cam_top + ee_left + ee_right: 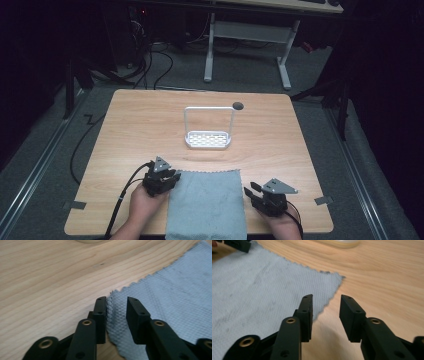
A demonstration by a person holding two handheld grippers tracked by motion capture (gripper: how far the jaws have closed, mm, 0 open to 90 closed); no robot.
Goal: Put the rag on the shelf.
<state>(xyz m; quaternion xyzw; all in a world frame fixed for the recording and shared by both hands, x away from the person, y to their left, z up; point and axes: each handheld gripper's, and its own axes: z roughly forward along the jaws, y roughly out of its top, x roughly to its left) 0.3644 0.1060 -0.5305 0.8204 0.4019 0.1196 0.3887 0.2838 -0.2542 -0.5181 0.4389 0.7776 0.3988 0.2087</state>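
Observation:
A grey woven cloth [206,202] lies flat at the table's near edge, between my two grippers. My left gripper [171,176] sits at the cloth's far left corner. In the left gripper view this gripper [116,300] is open, and the raised corner of the cloth [175,290] stands between the jaws, against the left one. My right gripper [250,190] is low at the cloth's right edge. In the right gripper view it [327,298] is open over the edge of the cloth [262,285], with bare wood between the jaws.
A white perforated rack [208,139] with a tall wire handle stands mid-table beyond the cloth. A small dark round hole [238,106] marks the table's far side. The wooden table [130,130] is bare to the left and right. A white desk frame [285,65] stands behind.

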